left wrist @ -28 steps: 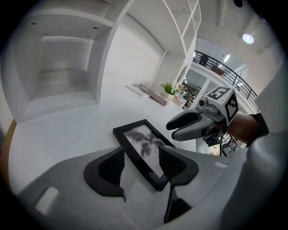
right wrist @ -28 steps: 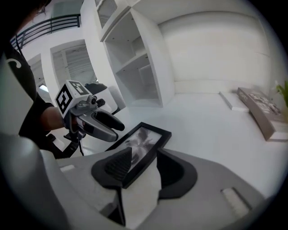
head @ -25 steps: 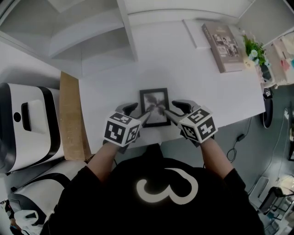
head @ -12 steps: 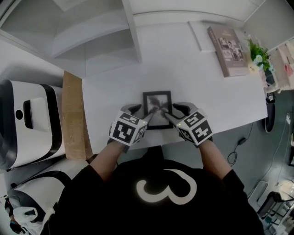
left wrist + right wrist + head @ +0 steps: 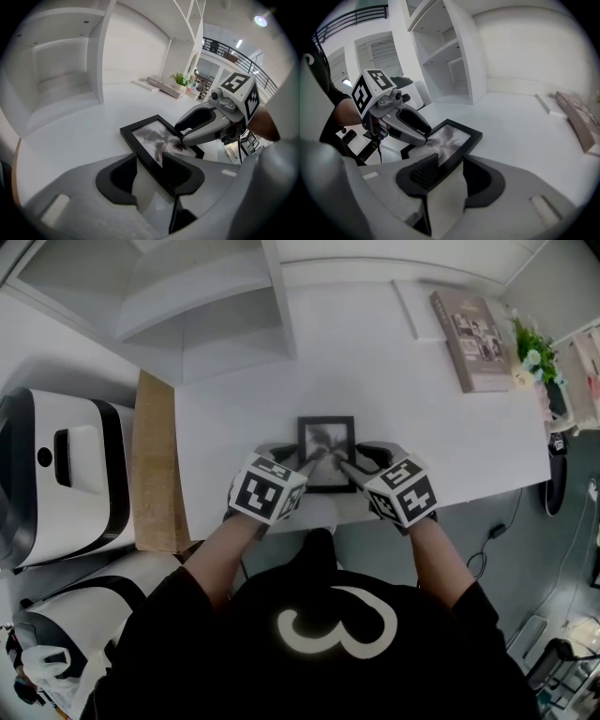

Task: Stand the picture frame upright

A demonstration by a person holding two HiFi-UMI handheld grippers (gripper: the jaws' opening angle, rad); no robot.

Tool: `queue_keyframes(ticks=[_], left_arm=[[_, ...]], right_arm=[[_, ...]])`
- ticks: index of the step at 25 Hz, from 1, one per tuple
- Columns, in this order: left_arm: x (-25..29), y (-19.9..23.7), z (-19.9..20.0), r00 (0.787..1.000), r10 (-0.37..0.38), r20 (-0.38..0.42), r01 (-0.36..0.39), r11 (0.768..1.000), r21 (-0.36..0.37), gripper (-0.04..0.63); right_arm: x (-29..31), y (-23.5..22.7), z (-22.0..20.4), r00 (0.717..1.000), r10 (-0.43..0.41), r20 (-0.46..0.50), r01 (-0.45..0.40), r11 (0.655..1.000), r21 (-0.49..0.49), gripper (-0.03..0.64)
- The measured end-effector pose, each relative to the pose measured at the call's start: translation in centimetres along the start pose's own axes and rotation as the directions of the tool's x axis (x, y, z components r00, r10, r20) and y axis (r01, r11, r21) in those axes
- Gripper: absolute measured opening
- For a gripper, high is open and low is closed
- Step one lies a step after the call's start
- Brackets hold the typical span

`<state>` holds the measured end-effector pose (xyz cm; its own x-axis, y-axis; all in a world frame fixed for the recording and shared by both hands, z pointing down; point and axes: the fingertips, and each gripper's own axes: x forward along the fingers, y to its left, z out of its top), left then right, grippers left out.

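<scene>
Both grippers have edged in toward the sides of the picture frame (image 5: pixel 327 432) since a second ago, and the fingers of each have just been closing a little. We see the frame lying flat, glass up, on the white desk (image 5: pixel 412 390), close to its near edge and right in front of us. Our left gripper (image 5: pixel 149 157) straddles the frame's left border. One finger hangs over the glass and the other is outside over bare desk. The black border lies between them with a gap showing, so the fingers stand fairly wide and do not clamp it. Our right gripper (image 5: pixel 451 158) mirrors this on the right border, fingers also wide, with the border between them but not pinched. The inner fingertips of the two grippers come close together over the lower half of the glass. A book (image 5: pixel 473 338) and a small plant (image 5: pixel 530 341) sit well apart at the desk's far right.
</scene>
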<state>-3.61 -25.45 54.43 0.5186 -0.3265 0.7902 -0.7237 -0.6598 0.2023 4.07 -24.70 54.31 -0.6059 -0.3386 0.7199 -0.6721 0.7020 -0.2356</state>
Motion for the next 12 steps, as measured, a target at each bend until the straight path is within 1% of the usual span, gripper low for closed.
queue_keyframes(ticks=[6,12], left_arm=[[-0.3,-0.8,-0.6,1.0,0.021,0.004,-0.021,1.0,0.008,0.176],[-0.8,-2.5,-1.8,0.999,0.033,0.008,-0.033,0.999,-0.003,0.176]], right_arm=[[-0.5,0.6,-0.7,1.0,0.0,0.013,0.0,1.0,0.004,0.167],[-1.4,1.7,-2.1,1.0,0.006,0.011,-0.006,1.0,-0.002,0.167]])
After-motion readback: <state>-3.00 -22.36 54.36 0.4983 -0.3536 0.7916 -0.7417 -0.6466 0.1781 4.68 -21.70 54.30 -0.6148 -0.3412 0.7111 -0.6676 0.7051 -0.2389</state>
